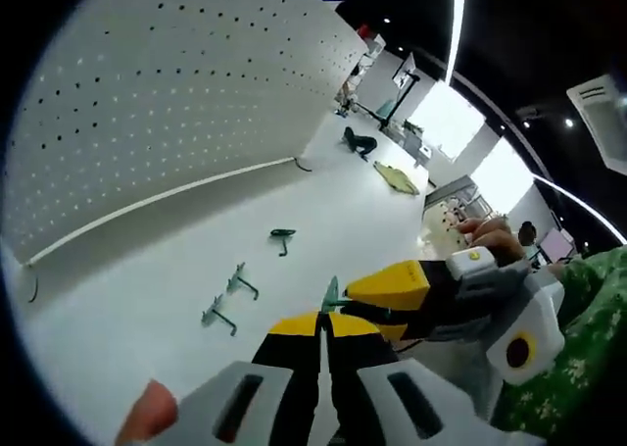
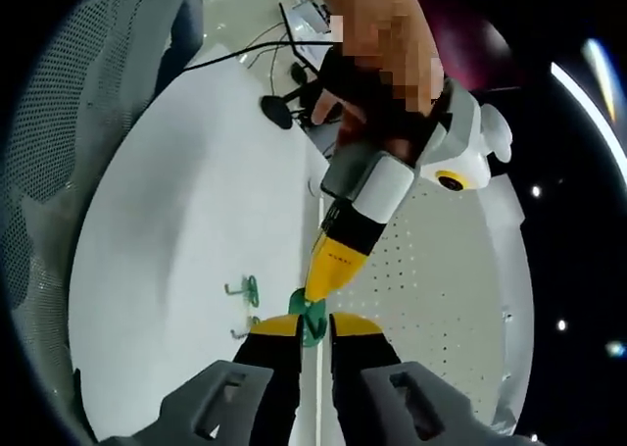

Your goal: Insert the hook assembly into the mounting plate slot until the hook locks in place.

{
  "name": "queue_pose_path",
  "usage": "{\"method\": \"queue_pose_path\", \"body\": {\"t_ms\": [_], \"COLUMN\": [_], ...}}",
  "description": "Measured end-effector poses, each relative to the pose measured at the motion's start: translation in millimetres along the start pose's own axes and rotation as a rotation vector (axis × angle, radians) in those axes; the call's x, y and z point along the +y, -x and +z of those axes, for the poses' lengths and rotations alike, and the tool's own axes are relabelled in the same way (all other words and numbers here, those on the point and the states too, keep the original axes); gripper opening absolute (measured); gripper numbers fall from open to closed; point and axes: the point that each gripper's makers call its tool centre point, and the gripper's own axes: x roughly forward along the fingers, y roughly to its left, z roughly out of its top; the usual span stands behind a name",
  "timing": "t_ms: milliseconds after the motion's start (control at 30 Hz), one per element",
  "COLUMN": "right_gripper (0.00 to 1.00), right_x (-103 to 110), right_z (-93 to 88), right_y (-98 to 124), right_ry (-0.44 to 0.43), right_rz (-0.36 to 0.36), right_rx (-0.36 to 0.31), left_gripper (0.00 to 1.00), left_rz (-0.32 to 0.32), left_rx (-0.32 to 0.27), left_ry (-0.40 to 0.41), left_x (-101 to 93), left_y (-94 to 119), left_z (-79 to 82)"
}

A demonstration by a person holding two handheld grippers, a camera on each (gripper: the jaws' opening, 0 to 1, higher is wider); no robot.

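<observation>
In your left gripper view, the white pegboard panel rises at the left, matte and dotted with regular rows of small round holes, its lower edge meeting the smooth white table. On the table lie three loose metal hooks: two grey ones with flat plates and bent prongs, close together, and a darker green one farther off. Your left gripper has its yellow-tipped black jaws pressed together, with a sliver of green plate showing just above the tips. From the right, your right gripper reaches in, its yellow tip touching that same green piece.

In your right gripper view, two small hooks lie on the table at the left. At centre, your right gripper pinches the green hook assembly, a thin flat plate, between its jaws. The left gripper descends from above, tip against the hook assembly. The pegboard lies to the right.
</observation>
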Motion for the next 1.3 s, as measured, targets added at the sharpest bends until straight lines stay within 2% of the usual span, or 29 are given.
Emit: {"method": "queue_pose_path", "body": {"t_ms": [867,1300], "right_gripper": [0.02,0.01], "right_x": [9,10], "right_z": [0.4,0.4], "right_y": [2,2], "right_ry": [-0.032,-0.082], "right_rz": [0.04,0.053], "right_rx": [-0.01,-0.013], "left_gripper": [0.02,0.02], "left_rz": [-0.005,0.0], "left_rx": [0.046,0.064], "left_ry": [-0.025,-0.038], "left_x": [-9.5,-9.7], "left_y": [2,2], "left_z": [-3.5,-5.2]}}
